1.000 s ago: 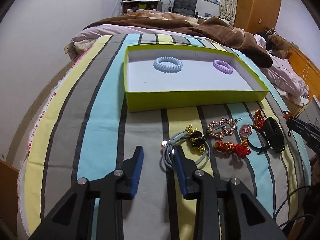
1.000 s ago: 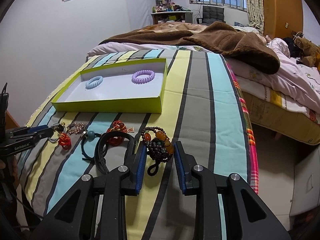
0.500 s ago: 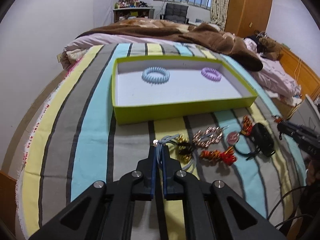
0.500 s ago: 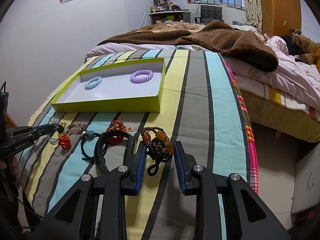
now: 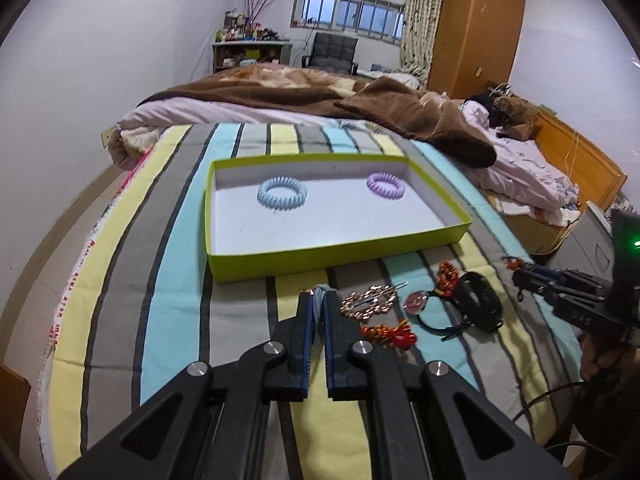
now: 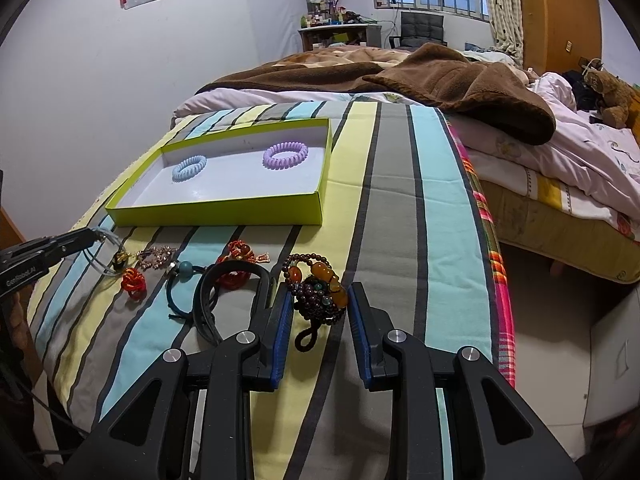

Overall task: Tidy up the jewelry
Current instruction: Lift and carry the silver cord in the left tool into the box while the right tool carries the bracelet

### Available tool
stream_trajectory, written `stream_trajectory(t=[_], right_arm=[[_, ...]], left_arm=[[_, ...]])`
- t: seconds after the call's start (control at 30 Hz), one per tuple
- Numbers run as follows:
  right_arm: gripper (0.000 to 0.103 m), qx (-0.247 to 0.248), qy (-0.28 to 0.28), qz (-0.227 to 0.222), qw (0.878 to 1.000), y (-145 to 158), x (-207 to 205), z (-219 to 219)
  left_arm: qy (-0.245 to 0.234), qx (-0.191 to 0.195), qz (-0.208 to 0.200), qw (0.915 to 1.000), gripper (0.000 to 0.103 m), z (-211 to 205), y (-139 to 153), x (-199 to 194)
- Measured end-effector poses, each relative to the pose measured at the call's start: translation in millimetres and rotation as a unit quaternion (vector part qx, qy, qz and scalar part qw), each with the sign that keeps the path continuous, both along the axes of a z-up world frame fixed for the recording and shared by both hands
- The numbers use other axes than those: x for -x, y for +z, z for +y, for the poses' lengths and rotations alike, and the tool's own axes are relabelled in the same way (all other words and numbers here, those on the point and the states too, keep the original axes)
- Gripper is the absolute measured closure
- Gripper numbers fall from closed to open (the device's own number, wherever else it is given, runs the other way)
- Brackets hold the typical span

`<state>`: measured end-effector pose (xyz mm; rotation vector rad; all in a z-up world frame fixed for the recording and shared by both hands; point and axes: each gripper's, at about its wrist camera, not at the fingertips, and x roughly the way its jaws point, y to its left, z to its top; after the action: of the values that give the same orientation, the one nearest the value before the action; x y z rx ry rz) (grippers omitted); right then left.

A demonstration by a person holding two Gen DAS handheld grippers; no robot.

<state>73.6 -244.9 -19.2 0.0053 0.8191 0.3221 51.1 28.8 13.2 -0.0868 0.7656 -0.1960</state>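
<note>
My left gripper is shut on a grey-blue hair tie with a gold-black charm and lifts it above the striped cloth, short of the lime-green tray. The tray holds a blue coil tie and a purple coil tie. My right gripper is open, its fingers either side of a dark beaded bracelet with amber beads lying on the cloth. Loose pieces between them: a rose-gold clip, a red knot piece, a black band.
A teal-bead hair tie and an orange bead piece lie by the black band. A brown blanket and bedding lie behind the tray. The cloth's right edge drops to the floor.
My left gripper closed on the grey-blue hair tie and has lifted it off the cloth toward the tray. My right gripper stays open around the beaded bracelet.
</note>
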Motion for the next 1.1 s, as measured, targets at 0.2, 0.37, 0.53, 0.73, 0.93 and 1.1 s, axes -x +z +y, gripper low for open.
stream_trajectory(t=[0.2,0.37,0.53,0.73,0.93,1.1], right_arm=[[0.074,-0.003,0.001,0.001,1.000,1,1,2],[0.075,-0.001,0.005,0.000,1.000,2,3,6],[0.075,-0.002,0.008,-0.007,1.000,7,5,10],[0.075,-0.007,0.013,-0.025,1.000,22,6,15],[0.075,-0.012,0.024,-0.046,0.999,43,0,27],[0.075,-0.021,0.038,-0.054,0.998,55,-13,40]], left_arm=[[-0.002,0.031,-0.006,0.9995,0.098,8,4,5],[0.004,0.041,-0.005,0.9991,0.098,13,2,9],[-0.001,0.041,-0.014,0.9991,0.098,12,10,12],[-0.006,0.037,-0.019,0.9991,0.098,11,19,7],[-0.004,0.030,-0.021,0.9993,0.098,13,25,-6],[0.004,0.031,-0.022,0.9993,0.098,20,28,-21]])
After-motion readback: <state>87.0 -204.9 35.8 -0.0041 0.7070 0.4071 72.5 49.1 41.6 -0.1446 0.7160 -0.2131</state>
